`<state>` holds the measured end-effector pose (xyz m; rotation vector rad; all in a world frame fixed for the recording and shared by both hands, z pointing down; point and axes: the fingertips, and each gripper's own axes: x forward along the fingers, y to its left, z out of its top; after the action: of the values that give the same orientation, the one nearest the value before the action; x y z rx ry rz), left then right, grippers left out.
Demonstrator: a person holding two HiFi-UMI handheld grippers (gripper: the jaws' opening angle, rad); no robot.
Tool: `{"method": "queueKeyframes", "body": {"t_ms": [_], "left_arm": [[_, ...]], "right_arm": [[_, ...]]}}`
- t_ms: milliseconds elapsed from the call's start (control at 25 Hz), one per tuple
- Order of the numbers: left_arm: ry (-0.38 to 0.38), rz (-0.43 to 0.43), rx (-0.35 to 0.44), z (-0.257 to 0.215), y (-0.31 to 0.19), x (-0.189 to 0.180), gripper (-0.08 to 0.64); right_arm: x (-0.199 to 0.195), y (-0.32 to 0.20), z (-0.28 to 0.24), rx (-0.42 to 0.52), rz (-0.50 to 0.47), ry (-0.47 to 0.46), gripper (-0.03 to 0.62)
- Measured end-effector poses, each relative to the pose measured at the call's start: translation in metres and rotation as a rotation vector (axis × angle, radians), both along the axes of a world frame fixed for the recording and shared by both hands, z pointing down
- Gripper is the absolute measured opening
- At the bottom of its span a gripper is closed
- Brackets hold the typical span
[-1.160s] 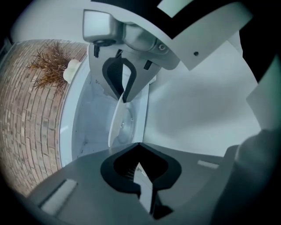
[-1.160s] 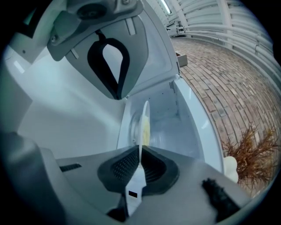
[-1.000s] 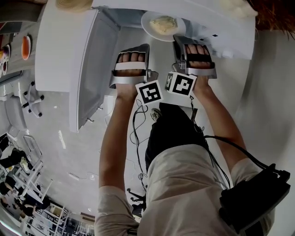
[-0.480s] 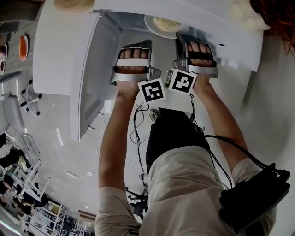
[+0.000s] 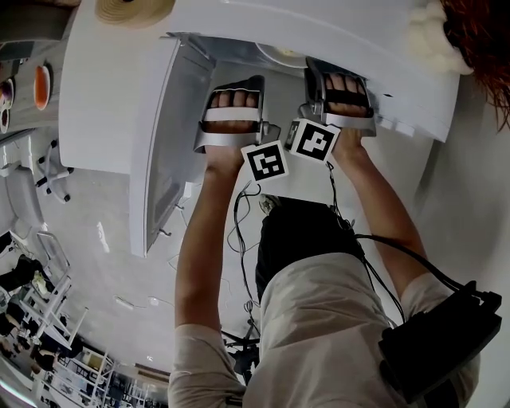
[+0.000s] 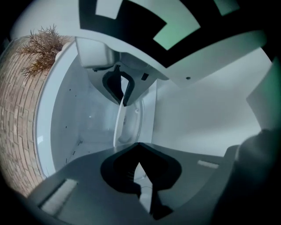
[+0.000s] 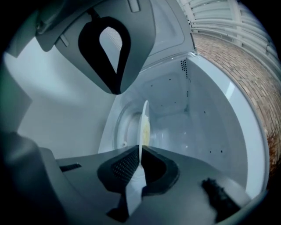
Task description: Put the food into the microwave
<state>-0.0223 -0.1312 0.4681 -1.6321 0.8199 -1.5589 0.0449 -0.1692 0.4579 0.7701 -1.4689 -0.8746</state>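
A white plate with pale yellow food is held edge-on inside the white microwave's cavity. My right gripper is shut on the plate's near rim. My left gripper grips the same rim beside it, a white sliver of plate between its jaws. In the head view both grippers, left and right, reach side by side into the microwave. Only a strip of the plate shows under its top. The door hangs open at the left.
A round tan object and a fluffy white thing sit on top of the microwave. A brick wall and a dried plant stand behind it. Cables and office chairs are on the floor below.
Both grippers have carried the plate forward and slightly down into the cavity. The plate, fully visible before, is now mostly hidden under the microwave's top.
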Motion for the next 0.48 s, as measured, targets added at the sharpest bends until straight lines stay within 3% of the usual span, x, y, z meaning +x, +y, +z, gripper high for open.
{"method": "queueKeyframes", "body": {"t_ms": [480], "left_arm": [[0.013,-0.008,-0.027,0.009,-0.009,0.004,0.007]], "right_arm": [[-0.001,-0.020,0.010,0.004,0.009,0.038,0.018]]}}
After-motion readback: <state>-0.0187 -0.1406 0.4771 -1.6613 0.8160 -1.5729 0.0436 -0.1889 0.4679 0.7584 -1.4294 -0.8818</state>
